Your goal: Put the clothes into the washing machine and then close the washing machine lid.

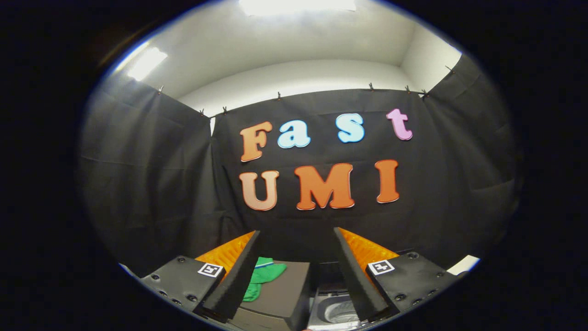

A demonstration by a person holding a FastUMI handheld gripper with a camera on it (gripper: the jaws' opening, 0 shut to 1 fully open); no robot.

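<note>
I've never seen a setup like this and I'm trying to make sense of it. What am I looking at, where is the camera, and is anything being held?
The camera rides on a hand-held gripper, a two-finger tool a person carries. It looks forward along the two fingers, which rise from the bottom of the picture, and its fisheye lens bends everything into a round shape. The fingers stand apart and open, with nothing between them, so nothing is held. Below and beyond them sits a dark box-like surface with a green piece of clothing lying on it, just by one finger. Beside that, low down, is the open top of the washing machine. Black cloth behind is simply the booth's wall.
</note>
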